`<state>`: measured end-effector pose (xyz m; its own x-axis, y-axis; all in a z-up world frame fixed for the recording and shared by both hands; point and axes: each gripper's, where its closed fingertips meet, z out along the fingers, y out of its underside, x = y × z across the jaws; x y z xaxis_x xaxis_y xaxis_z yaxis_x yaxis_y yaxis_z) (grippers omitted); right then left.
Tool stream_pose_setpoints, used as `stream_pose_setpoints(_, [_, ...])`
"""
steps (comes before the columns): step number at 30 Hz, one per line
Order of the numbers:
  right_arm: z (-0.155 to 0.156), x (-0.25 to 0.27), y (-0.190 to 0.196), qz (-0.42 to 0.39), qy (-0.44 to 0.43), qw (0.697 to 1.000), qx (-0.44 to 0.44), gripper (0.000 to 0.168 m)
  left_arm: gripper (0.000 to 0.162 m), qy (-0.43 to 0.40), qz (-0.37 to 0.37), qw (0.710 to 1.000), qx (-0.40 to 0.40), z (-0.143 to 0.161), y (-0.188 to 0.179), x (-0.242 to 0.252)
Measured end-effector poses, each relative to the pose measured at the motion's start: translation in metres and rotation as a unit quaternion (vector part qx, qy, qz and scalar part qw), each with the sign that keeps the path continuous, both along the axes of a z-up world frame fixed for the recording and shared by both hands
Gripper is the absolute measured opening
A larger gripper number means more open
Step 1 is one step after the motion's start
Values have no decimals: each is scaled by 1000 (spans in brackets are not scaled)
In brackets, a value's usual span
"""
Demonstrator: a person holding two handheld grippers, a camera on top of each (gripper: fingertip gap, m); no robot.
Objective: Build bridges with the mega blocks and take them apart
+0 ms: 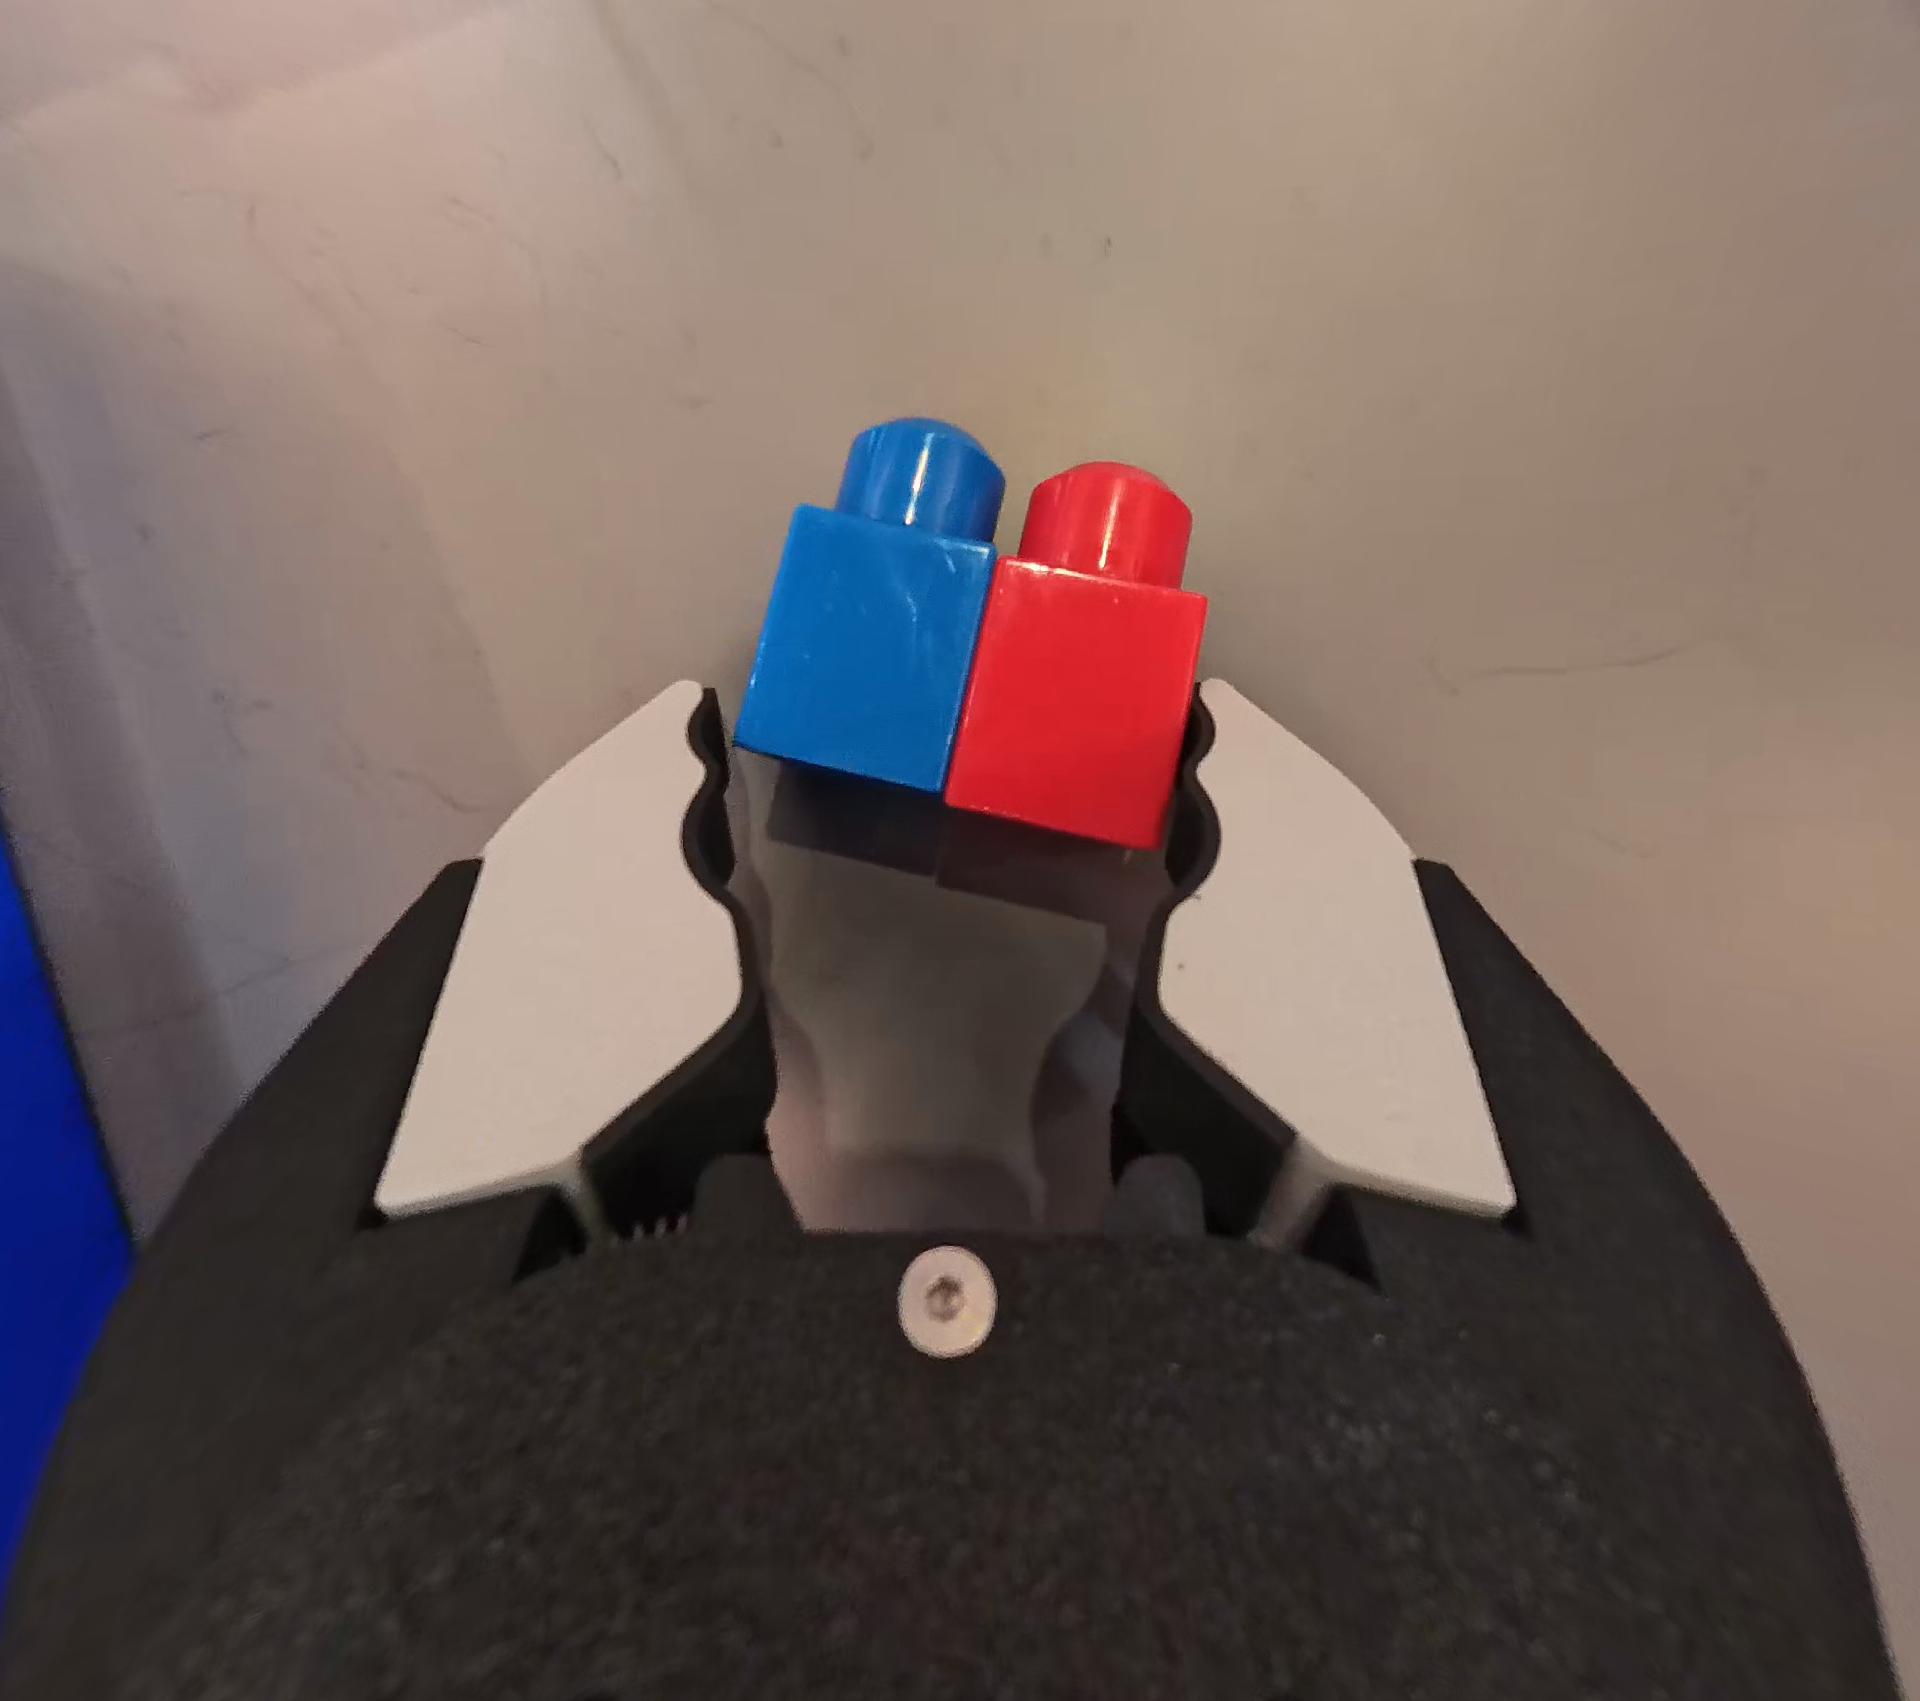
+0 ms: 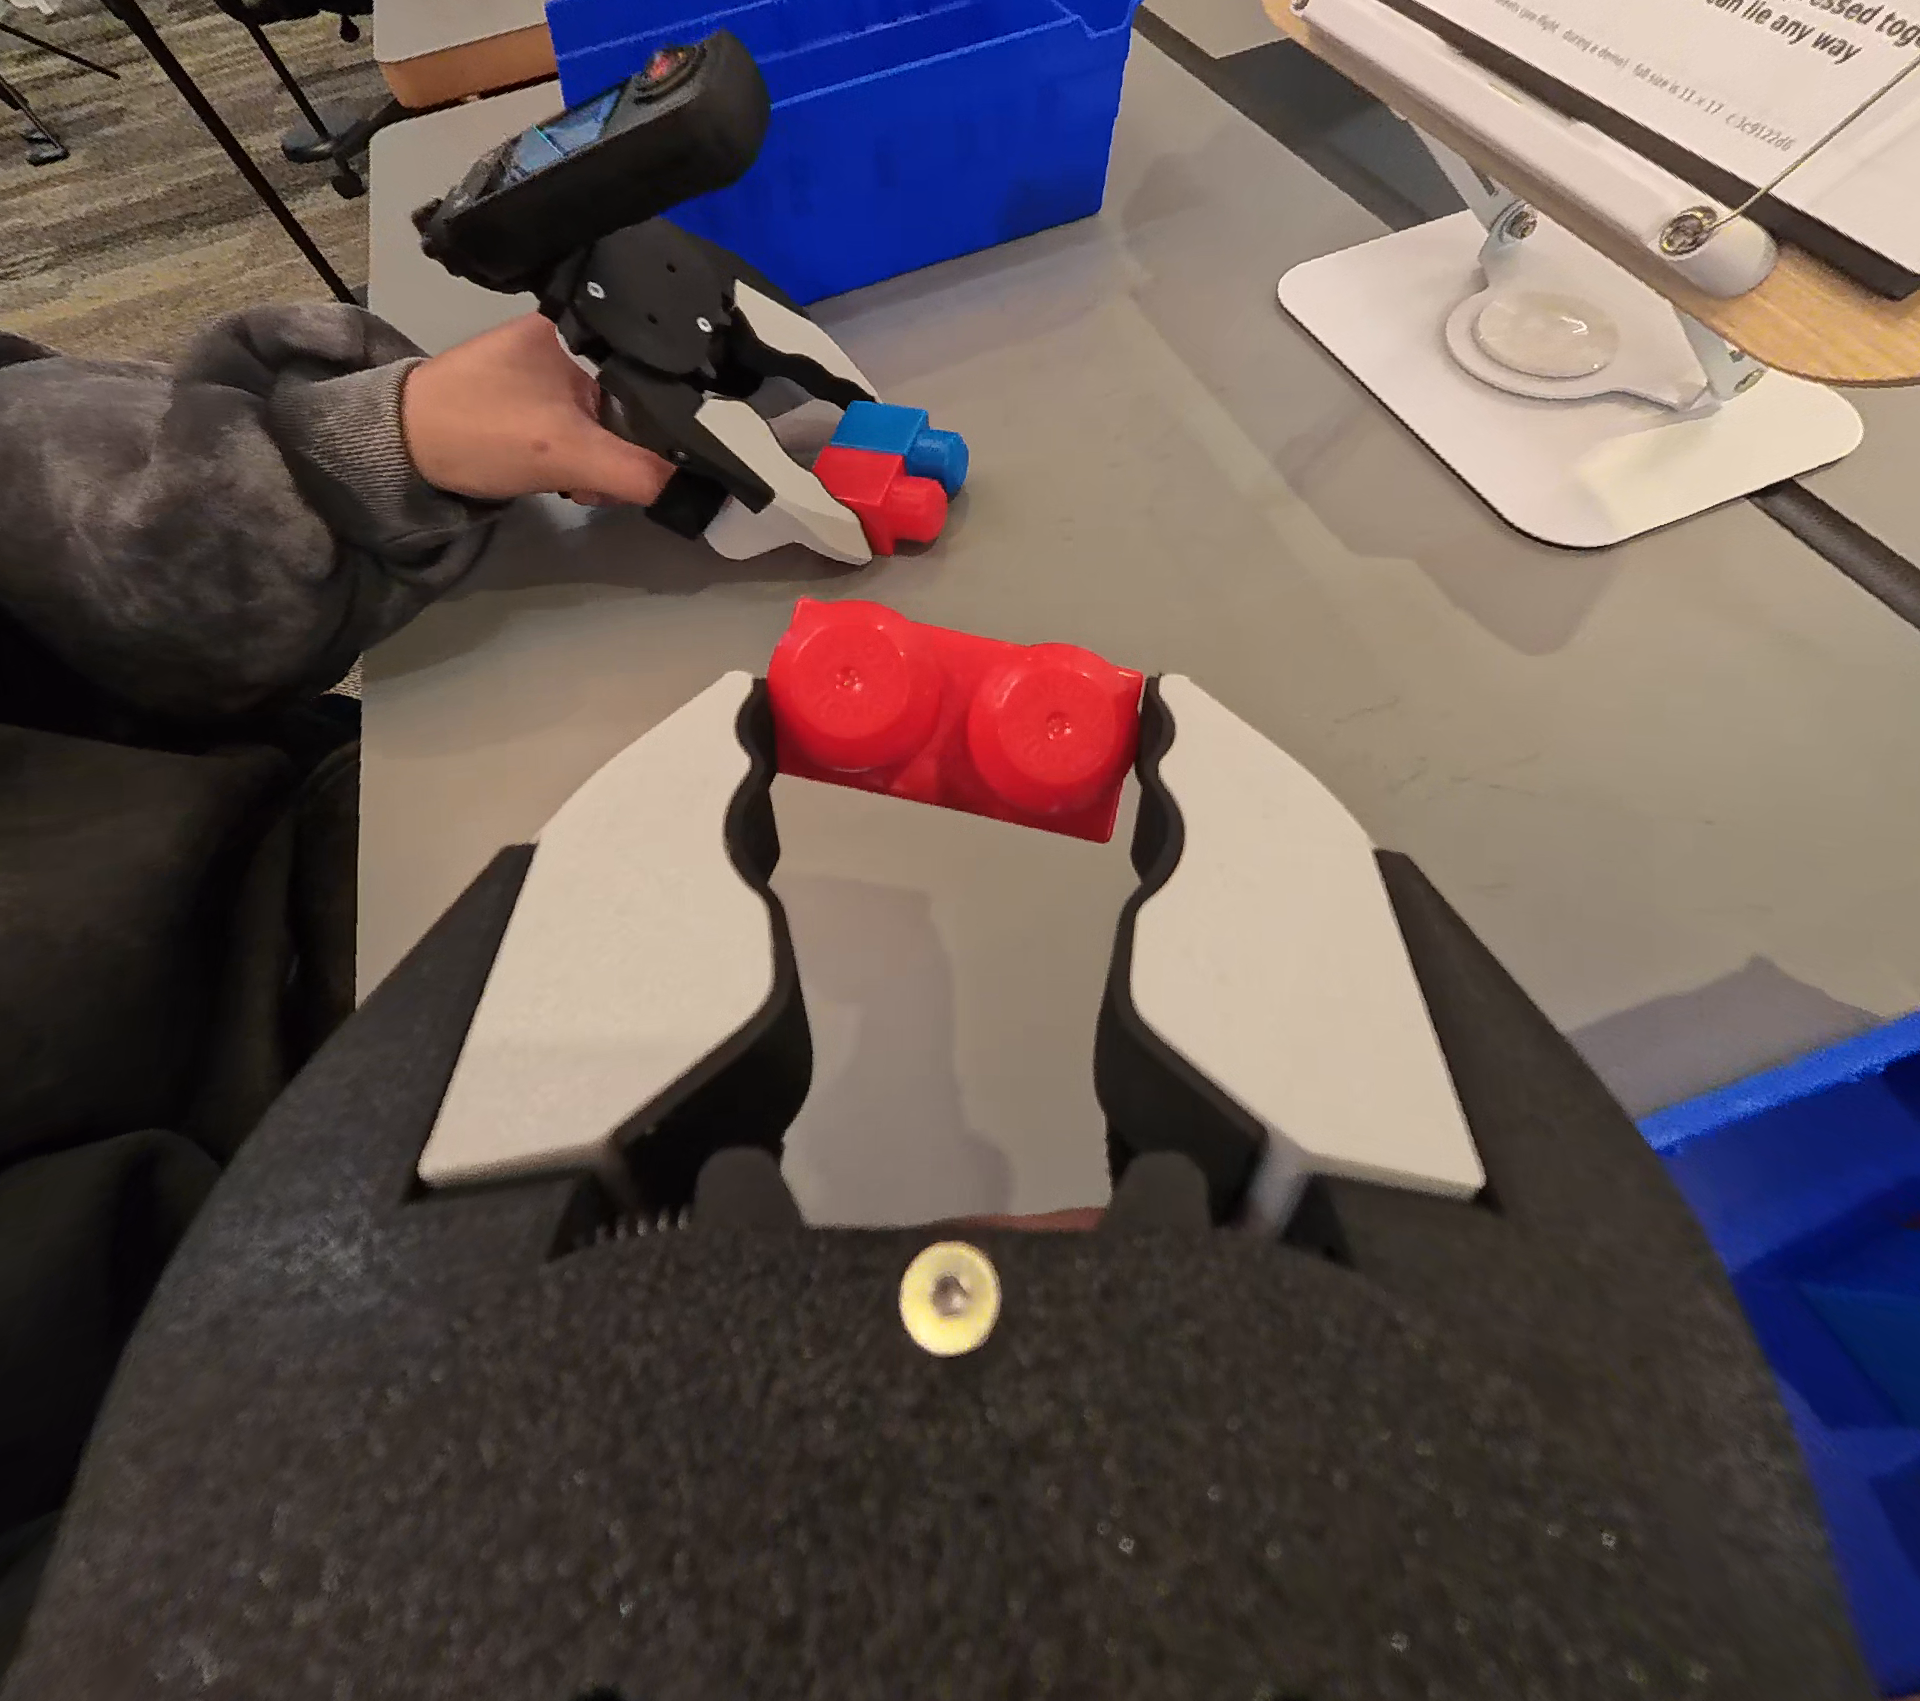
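The build step seemed in hand: the left tool (image 1: 961, 742) clamped the blue block (image 1: 868, 654) and red block (image 1: 1081, 706) side by side at frame centre, low over the bench (image 2: 1299, 716). The right tool (image 2: 951, 732) gripped the two-stud block (image 2: 951, 721) by its ends, lower centre. Next it likely needed turning studs-out and pressing across both. A blue bin (image 2: 862, 93) upper centre and a stand (image 2: 1558, 394) at right stood clear.

Blue one-stud block (image 1: 868, 664) and red one-stud block (image 1: 1075, 706): side by side, sides touching, centre of left wrist view, pinched together between gripper fingers. In right wrist view, same pair lies sideways, left of centre. Red two-stud block (image 2: 951, 721): centre of frame, studs facing camera, gripped at both ends.
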<state>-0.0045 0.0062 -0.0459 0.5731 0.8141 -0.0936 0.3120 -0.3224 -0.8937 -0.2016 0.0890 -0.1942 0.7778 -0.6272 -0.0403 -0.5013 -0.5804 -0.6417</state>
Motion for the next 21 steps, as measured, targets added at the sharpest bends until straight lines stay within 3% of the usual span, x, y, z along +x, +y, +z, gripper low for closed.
stream_pose_setpoints(6, [0,-1,-1,1,-1,1000,-1,67,81,-3,-14,1000,15,0,5,4])
stream_pose_setpoints(9, [0,0,-1,2,0,1000,-1,67,89,-2,-21,1000,11,-1,6,4])
stream_pose_setpoints(21, [-3,-1,-1,4,-1,1000,-5,67,81,-24,-54,998,-4,1,6,9])
